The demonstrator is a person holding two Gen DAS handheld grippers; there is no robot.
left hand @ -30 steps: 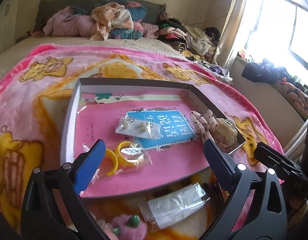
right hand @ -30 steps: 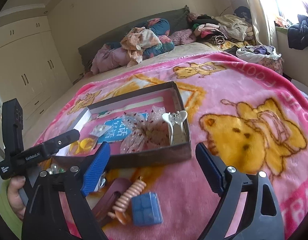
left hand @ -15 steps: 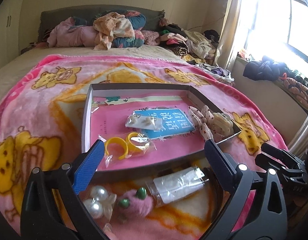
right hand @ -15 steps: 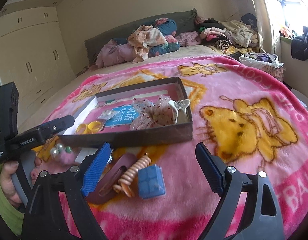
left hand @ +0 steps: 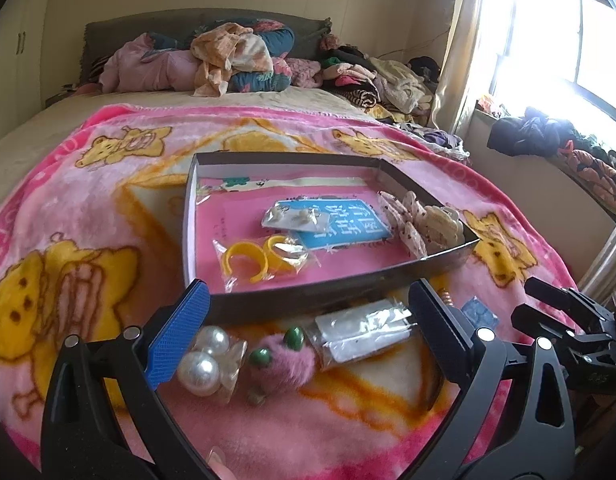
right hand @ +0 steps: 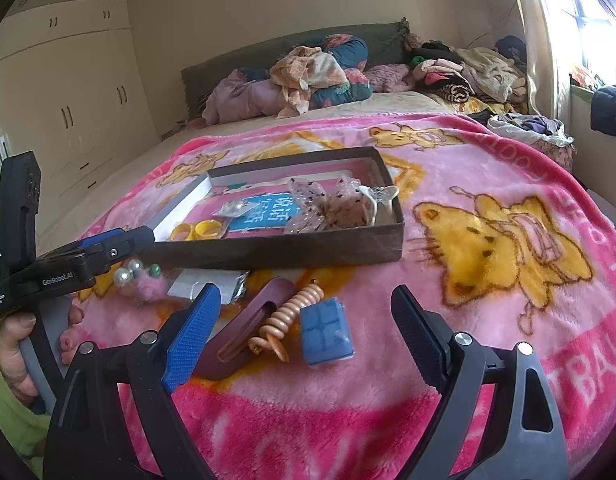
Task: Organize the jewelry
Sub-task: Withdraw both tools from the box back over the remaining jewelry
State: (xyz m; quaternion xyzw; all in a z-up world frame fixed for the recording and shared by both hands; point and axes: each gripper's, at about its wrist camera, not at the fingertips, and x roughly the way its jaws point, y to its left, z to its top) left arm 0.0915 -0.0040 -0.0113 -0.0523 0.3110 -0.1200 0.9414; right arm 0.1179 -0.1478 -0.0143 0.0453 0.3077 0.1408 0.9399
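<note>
Both grippers have drawn back from the box (left hand: pixel 339 300), so the loose pieces on the blanket (left hand: pixel 68 216) in front of it now show in full. At the far left of that row, in the left wrist view, lie two large pearl pieces (left hand: pixel 202 356) in a clear wrap, touching the blue pad of the left gripper (left hand: pixel 304 332), whose jaws stand wide apart with nothing between the pads. Just beside the pearls sits a fuzzy pink piece with green beads (left hand: pixel 284 360), then a clear packet (left hand: pixel 363 330) against the box's near wall. Inside the box lie yellow rings in a bag (left hand: pixel 260 258), an earring packet (left hand: pixel 296 216) on a blue card (left hand: pixel 347 224), and a spotted bow (left hand: pixel 411 220) at the right end. Further right, in the right wrist view, a maroon clip (right hand: pixel 248 332), a coiled peach hair tie (right hand: pixel 288 316) and a blue square piece (right hand: pixel 325 332) lie together before the right gripper (right hand: pixel 308 340), which is also spread wide and empty.
</note>
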